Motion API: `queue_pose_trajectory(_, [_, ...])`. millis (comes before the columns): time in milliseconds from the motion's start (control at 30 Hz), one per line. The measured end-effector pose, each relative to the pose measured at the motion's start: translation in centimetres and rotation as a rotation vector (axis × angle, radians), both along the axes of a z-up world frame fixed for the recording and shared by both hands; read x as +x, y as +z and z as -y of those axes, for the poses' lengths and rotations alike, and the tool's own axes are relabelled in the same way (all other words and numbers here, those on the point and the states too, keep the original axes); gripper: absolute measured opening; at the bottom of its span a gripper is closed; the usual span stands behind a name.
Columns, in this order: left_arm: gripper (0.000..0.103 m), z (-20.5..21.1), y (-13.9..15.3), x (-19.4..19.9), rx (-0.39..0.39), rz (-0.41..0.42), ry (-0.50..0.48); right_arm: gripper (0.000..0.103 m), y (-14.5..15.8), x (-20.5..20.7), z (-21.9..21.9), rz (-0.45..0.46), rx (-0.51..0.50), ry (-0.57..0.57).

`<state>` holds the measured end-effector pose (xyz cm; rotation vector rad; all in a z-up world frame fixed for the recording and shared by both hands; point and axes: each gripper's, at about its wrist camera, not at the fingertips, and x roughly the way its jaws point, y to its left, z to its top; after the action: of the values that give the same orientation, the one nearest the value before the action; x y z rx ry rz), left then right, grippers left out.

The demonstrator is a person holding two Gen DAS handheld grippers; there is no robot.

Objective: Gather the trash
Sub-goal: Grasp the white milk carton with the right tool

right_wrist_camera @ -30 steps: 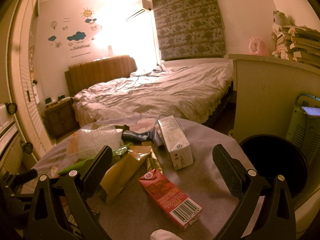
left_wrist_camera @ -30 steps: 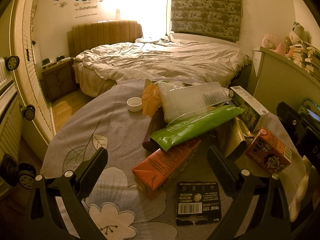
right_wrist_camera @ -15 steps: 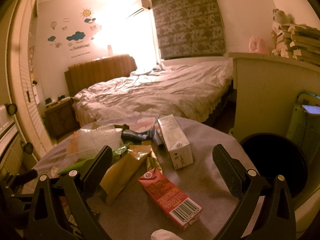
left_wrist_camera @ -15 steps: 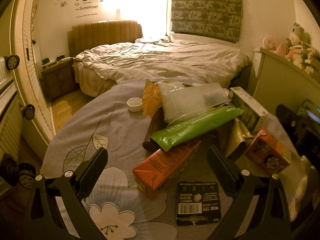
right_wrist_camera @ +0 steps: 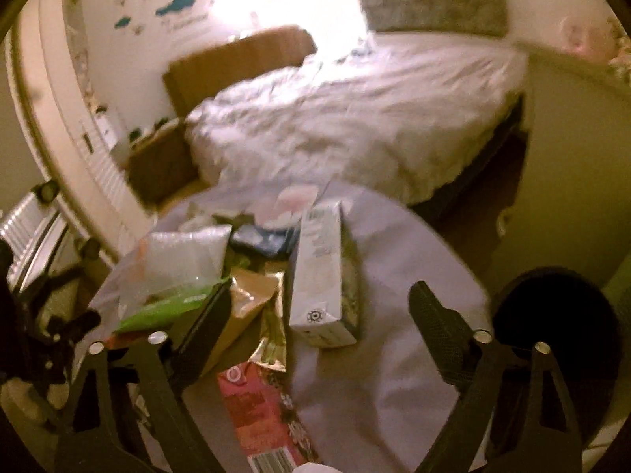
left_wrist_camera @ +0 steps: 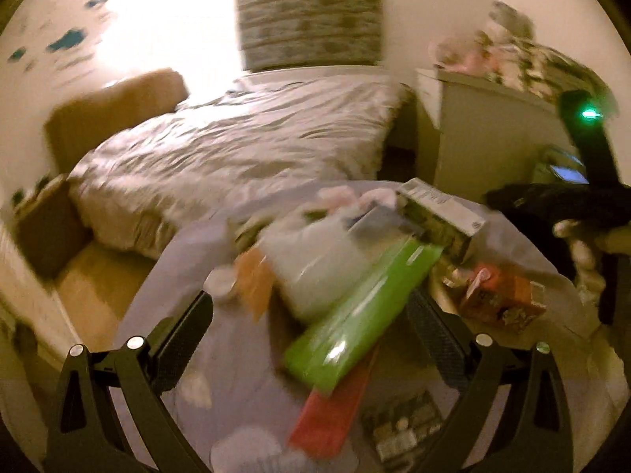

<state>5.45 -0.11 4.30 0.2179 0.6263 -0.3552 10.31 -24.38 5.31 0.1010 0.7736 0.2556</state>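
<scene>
Carton (right_wrist_camera: 321, 276), boxy, beside crinkled foil (right_wrist_camera: 272, 339)

My unmade bed (right_wrist_camera: 355, 118) with its tan headboard (right_wrist_camera: 236, 63) fills the far side; glare floods the far wall, cloud stickers (right_wrist_camera: 175, 4) to its left, a patterned blind (left_wrist_camera: 307, 12) right.

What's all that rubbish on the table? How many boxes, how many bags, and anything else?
Cartons: 3 (white carton, red carton, orange-red carton)
Bags and wrappers: 5 (green packet, clear bag, gold bag, blue packet, orange wrapper)
Small cup: 1
Flat black pack: 1
Total: 10, as far as the blur allows
</scene>
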Motion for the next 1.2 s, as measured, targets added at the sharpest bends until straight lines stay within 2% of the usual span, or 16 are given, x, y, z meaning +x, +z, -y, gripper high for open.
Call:
queue_pose_trajectory(100, [0.096, 2.5, 0.0, 2.2, 0.072, -0.010, -0.061, 0.083, -1.0, 1.9, -1.0, -0.050, 0.002, 0.034])
queue_pose_trajectory(133, [0.092, 3.4, -0.5, 3.2, 0.105, -0.032, -0.082, 0.080, -1.5, 2.7, -1.2, -0.072, -0.006, 0.037])
queue_pose_trajectory(200, [0.077, 4.7, -1.7, 4.7, 0.158, -0.079, -0.099, 0.071, -2.5, 4.3, -1.1, -0.115, -0.051, 0.026])
queue_pose_trajectory(267, [0.075, 4.5, -2.3, 5.5, 0.165, -0.114, -0.100, 0.065, -3.5, 5.4, -1.2, -0.144, -0.063, 0.026])
queue_pose_trajectory(300, [0.073, 4.5, -2.5, 6.0, 0.128, -0.142, -0.119, 0.062, -3.8, 5.7, -1.2, -0.154, -0.070, 0.023])
queue_pose_trajectory(333, [0.063, 4.2, -2.7, 6.1, 0.100, -0.164, -0.130, 0.054, -4.1, 5.8, -1.2, -0.159, -0.072, 0.019])
queue_pose_trajectory(433, [0.060, 4.1, -2.8, 6.2, 0.082, -0.177, -0.135, 0.046, -4.5, 5.8, -0.4, -0.158, -0.021, 0.013])
queue_pose_trajectory(567, [0.052, 3.7, -2.7, 6.3, 0.032, -0.194, -0.121, 0.044, -4.4, 4.6, 1.4, -0.139, 0.083, -0.016])
queue_pose_trajectory(600, [0.043, 3.5, -2.6, 6.4, 0.010, -0.199, -0.115, 0.044, -4.3, 4.1, 1.8, -0.135, 0.116, -0.018])
queue_pose_trajectory(733, [0.023, 2.9, -1.1, 5.5, -0.078, -0.193, -0.075, 0.043, -3.6, 1.7, 3.9, -0.100, 0.256, -0.031])
queue_pose_trajectory(800, [0.017, 3.1, -0.3, 5.0, -0.091, -0.178, -0.065, 0.043, -3.1, 0.3, 5.1, -0.073, 0.311, -0.041])
queue_pose_trajectory(900, [0.014, 4.0, 0.6, 4.3, -0.097, -0.160, -0.059, 0.043, -2.3, -1.6, 7.1, -0.033, 0.378, -0.061])
queue_pose_trajectory(1033, [0.015, 4.6, -0.4, 5.1, -0.075, -0.205, -0.050, 0.043, -1.9, -3.8, 9.8, -0.004, 0.421, -0.084])
queue_pose_trajectory(1100, [0.020, 4.9, -1.1, 5.6, -0.041, -0.216, -0.022, 0.043, -2.0, -4.6, 10.5, 0.000, 0.416, -0.088])
queue_pose_trajectory(1167, [0.057, 5.1, -1.5, 6.1, 0.000, -0.217, 0.010, 0.043, -2.4, -5.4, 10.9, -0.004, 0.410, -0.082])
queue_pose_trajectory(1200, [0.085, 5.3, -1.6, 6.3, 0.018, -0.217, 0.025, 0.043, -2.6, -5.6, 11.0, -0.007, 0.408, -0.079])
